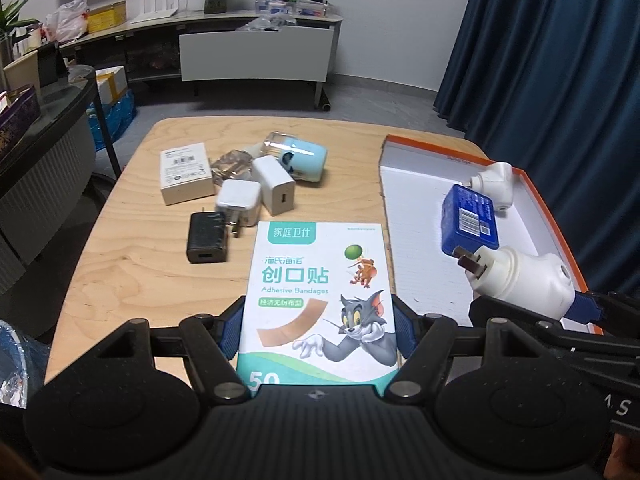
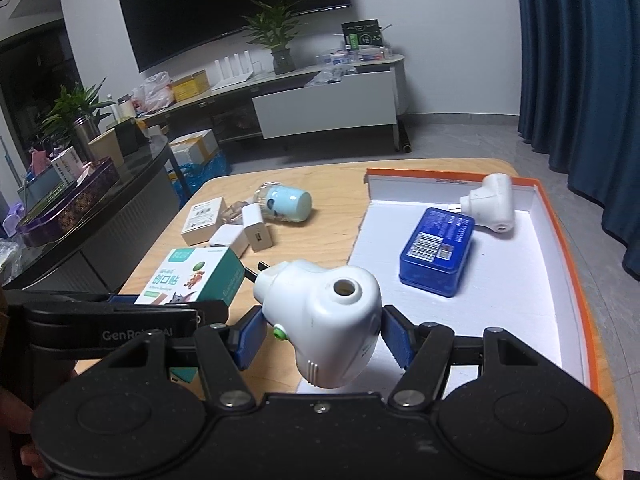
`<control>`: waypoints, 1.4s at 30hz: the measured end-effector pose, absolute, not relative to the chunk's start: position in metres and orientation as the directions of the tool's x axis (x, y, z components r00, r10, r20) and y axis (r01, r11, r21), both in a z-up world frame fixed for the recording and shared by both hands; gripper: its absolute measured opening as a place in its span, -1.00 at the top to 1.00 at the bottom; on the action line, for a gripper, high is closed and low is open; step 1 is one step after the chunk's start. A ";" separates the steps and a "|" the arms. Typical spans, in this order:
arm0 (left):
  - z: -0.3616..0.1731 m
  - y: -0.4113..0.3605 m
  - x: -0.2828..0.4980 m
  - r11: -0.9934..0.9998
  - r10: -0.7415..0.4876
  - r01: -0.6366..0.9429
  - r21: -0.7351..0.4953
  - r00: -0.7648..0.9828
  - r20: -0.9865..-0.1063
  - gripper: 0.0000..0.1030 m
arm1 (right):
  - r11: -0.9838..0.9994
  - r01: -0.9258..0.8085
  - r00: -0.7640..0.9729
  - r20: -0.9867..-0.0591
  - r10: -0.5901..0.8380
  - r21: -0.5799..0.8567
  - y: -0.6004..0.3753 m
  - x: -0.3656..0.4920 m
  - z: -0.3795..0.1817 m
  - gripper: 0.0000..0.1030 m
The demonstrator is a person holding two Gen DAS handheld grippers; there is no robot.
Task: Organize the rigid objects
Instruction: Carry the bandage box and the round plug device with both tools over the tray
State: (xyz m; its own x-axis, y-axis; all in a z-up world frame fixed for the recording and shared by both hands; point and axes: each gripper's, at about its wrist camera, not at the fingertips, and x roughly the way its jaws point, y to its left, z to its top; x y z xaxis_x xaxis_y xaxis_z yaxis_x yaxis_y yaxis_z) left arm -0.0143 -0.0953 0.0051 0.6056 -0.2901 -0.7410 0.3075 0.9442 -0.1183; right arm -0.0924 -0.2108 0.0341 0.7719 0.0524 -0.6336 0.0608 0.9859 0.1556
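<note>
My left gripper (image 1: 318, 330) is shut on a bandage box (image 1: 320, 296) with a cartoon cat, held above the wooden table (image 1: 132, 280). My right gripper (image 2: 324, 336) is shut on a white plug-in device (image 2: 324, 316), held over the near left corner of the orange-rimmed white tray (image 2: 552, 264). The device also shows in the left wrist view (image 1: 528, 280). In the tray lie a blue tin (image 2: 438, 250) and a second white plug-in device (image 2: 490, 202). The bandage box shows in the right wrist view (image 2: 192, 280).
On the table's left lie a black charger (image 1: 206, 238), two white chargers (image 1: 276, 184), a small cardboard box (image 1: 185, 178), a clear plastic item (image 1: 232, 166) and a light-blue cup (image 1: 298, 156) on its side. A dark counter (image 2: 100, 208) stands left; blue curtains hang right.
</note>
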 end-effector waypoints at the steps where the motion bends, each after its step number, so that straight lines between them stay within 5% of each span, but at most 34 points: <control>1: 0.005 -0.097 -0.014 0.943 -0.291 0.310 -0.118 0.604 -0.742 -0.39 | 0.986 0.065 0.773 -0.633 0.050 0.157 -0.212 -0.093 0.034 -0.47; 42: 0.007 -0.207 -0.012 0.852 -0.410 0.513 -0.108 0.525 -0.746 -0.39 | 0.934 0.315 0.798 -0.581 -0.163 0.170 -0.313 -0.108 0.046 -0.47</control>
